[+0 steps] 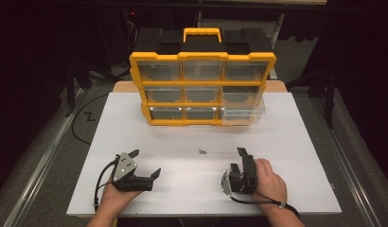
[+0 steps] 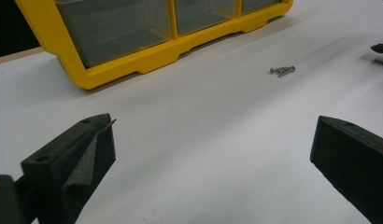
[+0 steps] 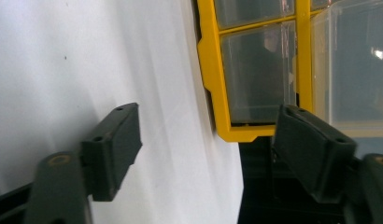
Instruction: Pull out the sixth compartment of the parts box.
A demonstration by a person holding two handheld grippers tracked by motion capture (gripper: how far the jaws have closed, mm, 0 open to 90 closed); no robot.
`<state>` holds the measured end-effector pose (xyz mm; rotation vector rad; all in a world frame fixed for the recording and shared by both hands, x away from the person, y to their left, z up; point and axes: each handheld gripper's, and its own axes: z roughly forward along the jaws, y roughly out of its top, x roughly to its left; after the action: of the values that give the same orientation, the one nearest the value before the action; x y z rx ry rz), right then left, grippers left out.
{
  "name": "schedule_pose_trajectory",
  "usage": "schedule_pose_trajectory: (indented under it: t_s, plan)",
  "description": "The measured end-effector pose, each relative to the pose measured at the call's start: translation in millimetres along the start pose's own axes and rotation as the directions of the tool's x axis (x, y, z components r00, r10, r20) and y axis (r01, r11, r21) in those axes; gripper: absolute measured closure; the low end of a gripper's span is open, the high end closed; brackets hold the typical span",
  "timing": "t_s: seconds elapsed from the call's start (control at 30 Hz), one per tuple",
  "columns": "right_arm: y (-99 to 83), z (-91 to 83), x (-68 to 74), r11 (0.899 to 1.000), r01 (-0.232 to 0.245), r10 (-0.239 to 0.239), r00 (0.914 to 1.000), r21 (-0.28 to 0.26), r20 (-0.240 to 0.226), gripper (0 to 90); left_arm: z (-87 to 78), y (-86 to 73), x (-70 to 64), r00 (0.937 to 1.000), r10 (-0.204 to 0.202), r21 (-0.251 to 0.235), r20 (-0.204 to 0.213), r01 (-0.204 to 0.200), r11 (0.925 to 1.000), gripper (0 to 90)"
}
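A yellow organiser (image 1: 202, 57) with clear drawers stands at the back of the white table (image 1: 121, 123). Its bottom right drawer (image 1: 243, 113) is pulled out. A few small metal screws (image 1: 202, 152) lie on the table in front of it. My left gripper (image 1: 146, 161) rests near the front left, open and empty, its jaws pointing right. My right gripper (image 1: 237, 159) lies on its side at the front right, open and empty. In the left gripper view the screws (image 2: 282, 70) lie ahead to the right, beyond my left gripper (image 2: 214, 126). In the right gripper view my right gripper (image 3: 208, 114) faces the organiser (image 3: 208, 70).
The table's edges drop to a grey floor on both sides. A black cable (image 1: 98, 184) trails from the left gripper. The pulled-out drawer (image 3: 353, 60) looks empty. Dark stands and furniture surround the back of the table.
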<state>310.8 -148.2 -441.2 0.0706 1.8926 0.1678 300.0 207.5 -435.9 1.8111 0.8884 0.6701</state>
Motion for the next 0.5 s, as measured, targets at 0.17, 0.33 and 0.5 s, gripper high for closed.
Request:
schedule_pose_trajectory:
  t_s: [0.17,0.33,0.5]
  plan:
    - [-4.4,-2.2,-3.4,0.998,-0.057,0.058,0.9982,-0.020,0.018,16.2,0.5,0.4,-1.1,1.0000,0.002,-0.001,0.001,-0.002,1.0000,0.9]
    - [-6.2,-3.1,-4.3,0.997,-0.059,0.060,0.9978,-0.044,0.026,13.5,1.6,-0.1,-1.7,1.0000,0.006,0.007,0.002,-0.006,1.0000,0.9]
    - [-7.3,0.1,-3.6,0.997,-0.059,0.060,0.9981,-0.048,0.015,7.4,1.6,-0.5,-2.3,1.0000,0.002,0.005,0.002,-0.002,1.0000,0.9]
